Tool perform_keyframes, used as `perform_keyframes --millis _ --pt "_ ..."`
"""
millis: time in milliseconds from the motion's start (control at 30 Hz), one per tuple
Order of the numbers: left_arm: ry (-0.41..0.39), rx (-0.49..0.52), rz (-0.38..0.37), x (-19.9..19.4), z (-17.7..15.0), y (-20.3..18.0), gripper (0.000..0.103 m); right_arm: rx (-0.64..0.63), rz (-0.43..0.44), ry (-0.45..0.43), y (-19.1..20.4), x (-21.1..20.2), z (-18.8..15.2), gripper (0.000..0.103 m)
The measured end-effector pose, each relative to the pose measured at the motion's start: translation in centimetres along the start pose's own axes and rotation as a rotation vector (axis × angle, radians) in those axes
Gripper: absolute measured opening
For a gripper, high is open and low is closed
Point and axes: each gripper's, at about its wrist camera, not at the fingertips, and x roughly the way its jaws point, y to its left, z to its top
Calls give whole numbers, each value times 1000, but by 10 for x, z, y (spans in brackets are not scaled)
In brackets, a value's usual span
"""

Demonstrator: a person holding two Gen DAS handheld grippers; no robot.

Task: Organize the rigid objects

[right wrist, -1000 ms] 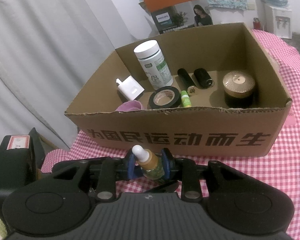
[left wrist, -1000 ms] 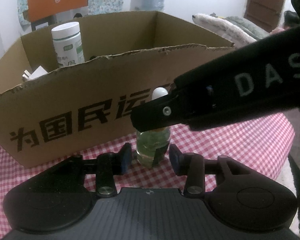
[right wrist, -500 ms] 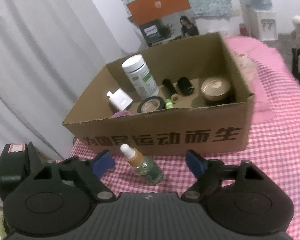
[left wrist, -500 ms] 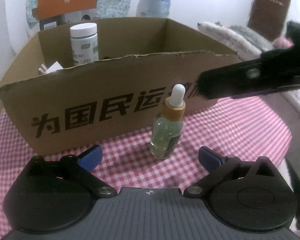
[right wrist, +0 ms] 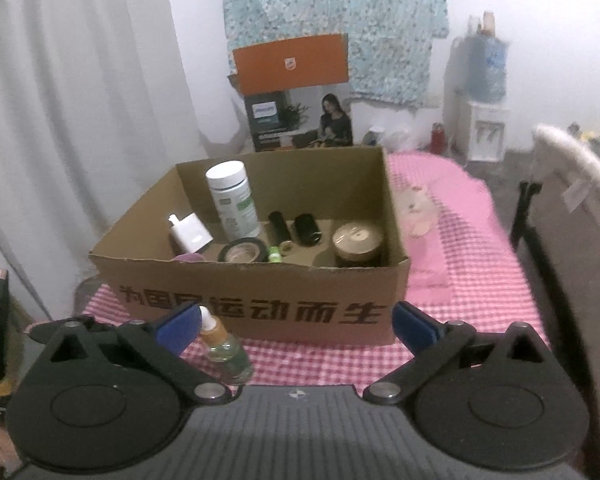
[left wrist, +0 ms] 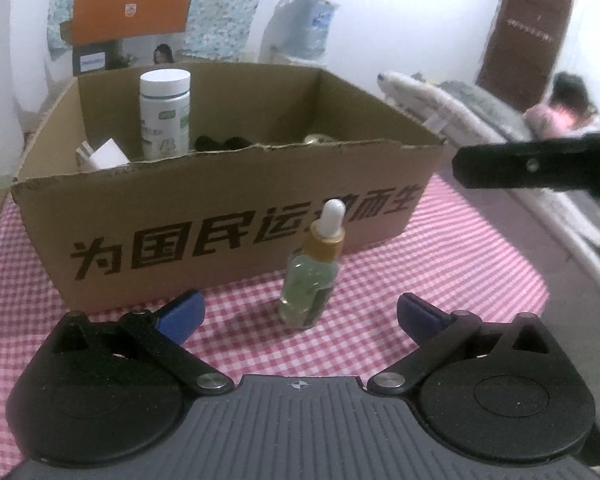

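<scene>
Both grippers, left gripper (left wrist: 300, 314) and right gripper (right wrist: 296, 324), gape wide, gripping nothing, the right's jaws just opened; dropper bottle (left wrist: 310, 280) stands free at twelve o'clock.

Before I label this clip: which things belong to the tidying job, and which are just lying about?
Job: dropper bottle, standing on the cloth in front of the box; in the box, white bottle, tape roll, gold-lidded jar.

Lying about: poster, water dispenser, chair.

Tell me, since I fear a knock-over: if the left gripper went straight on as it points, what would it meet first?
Most likely the dropper bottle, standing upright between the open left gripper's fingers, before the cardboard box; depth is uncertain.
</scene>
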Motion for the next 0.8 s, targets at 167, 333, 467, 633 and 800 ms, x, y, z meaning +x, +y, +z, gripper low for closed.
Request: perform_keyframes --millis 167,333,467,633,800 --pt "0 -75 -57 -1 0 9 103 -66 -127 -57 7 -9 -1 103" --pt "-12 -187 -178 -2 -3 23 103 -150 -179 -135 12 -18 -2 103" --pt "-40 -112 -151 -4 -5 15 103 -149 -117 -143 9 -21 0 103" --pt "-39 69 -26 0 -8 -4 103 -129 -13 -157 6 -22 -3 103" --pt "-20 125 25 8 -11 -12 103 -90 52 -149 8 -17 -7 103"
